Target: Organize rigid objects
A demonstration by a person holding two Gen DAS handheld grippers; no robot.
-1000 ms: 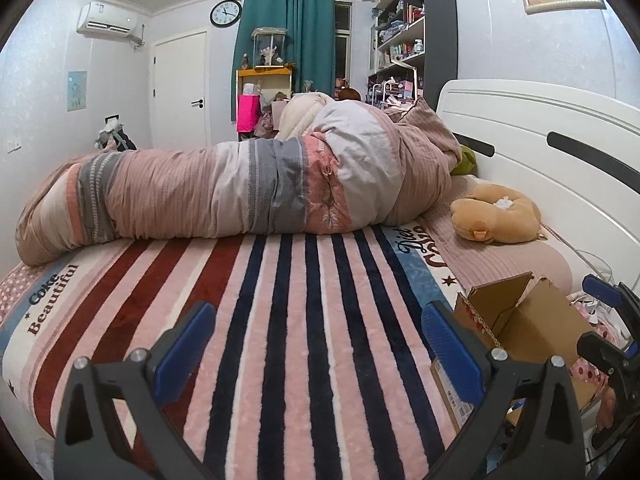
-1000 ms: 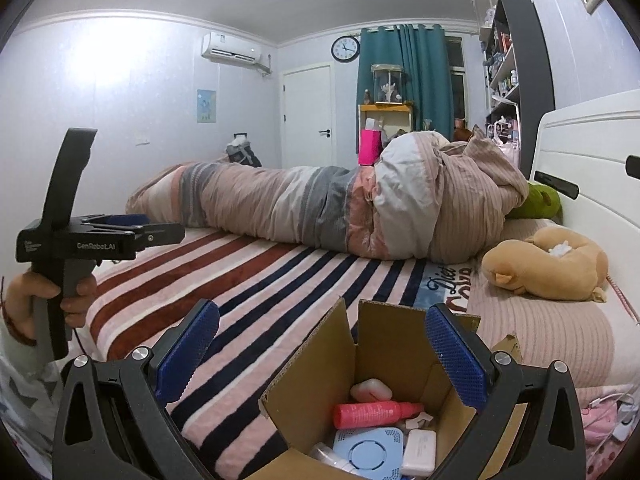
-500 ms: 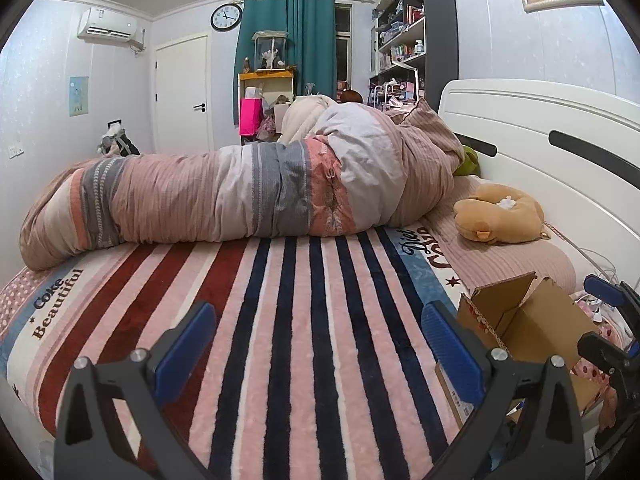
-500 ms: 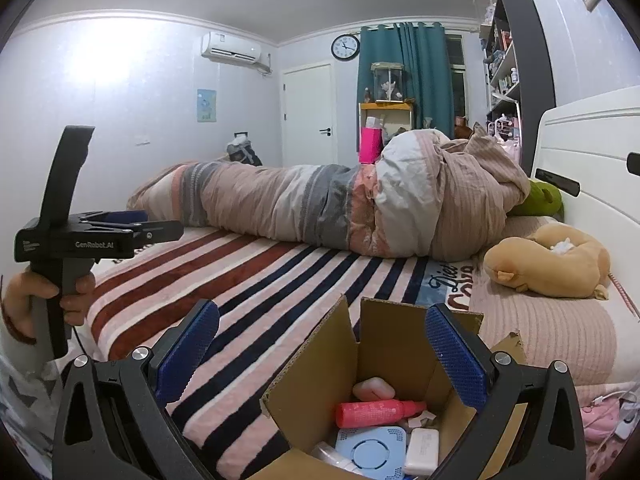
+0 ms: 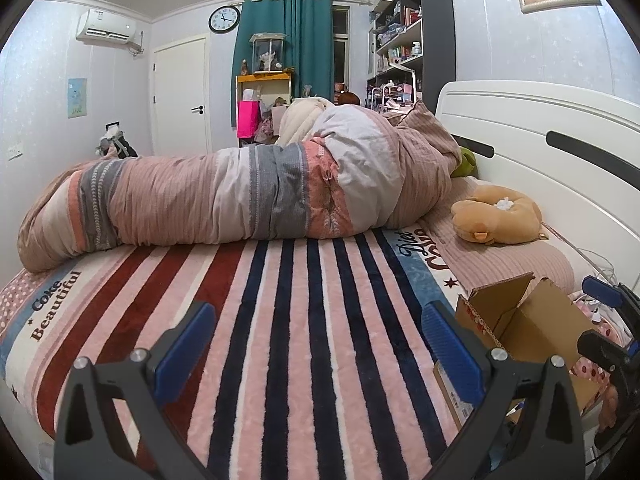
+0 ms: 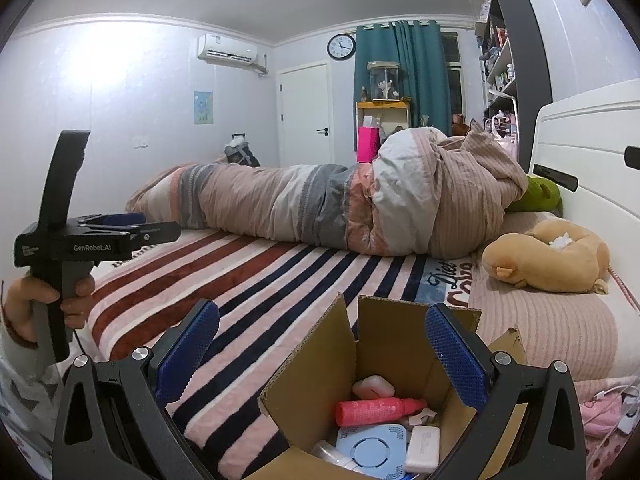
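An open cardboard box [image 6: 384, 360] stands at the near edge of the bed; it also shows in the left wrist view [image 5: 532, 332]. Inside lie a red spray bottle [image 6: 376, 410], a pink case [image 6: 373, 387], a round white and blue device [image 6: 370, 448], a white block [image 6: 422, 450] and a clear bottle [image 6: 328, 452]. My right gripper [image 6: 320, 344] is open and empty just above the box. My left gripper [image 5: 318, 340] is open and empty over the striped blanket [image 5: 280, 320], left of the box; it also shows in the right wrist view [image 6: 120, 224].
A rolled quilt [image 5: 248, 196] lies across the far side of the bed. A tan plush toy [image 5: 496, 220] sits by the white headboard [image 5: 540, 152]. A green plush [image 6: 538, 198] lies behind the quilt. Shelves [image 5: 404, 52] stand against the far wall.
The left gripper has risen slightly and tilted a little; the bed sits lower in its view. The right gripper has barely moved.
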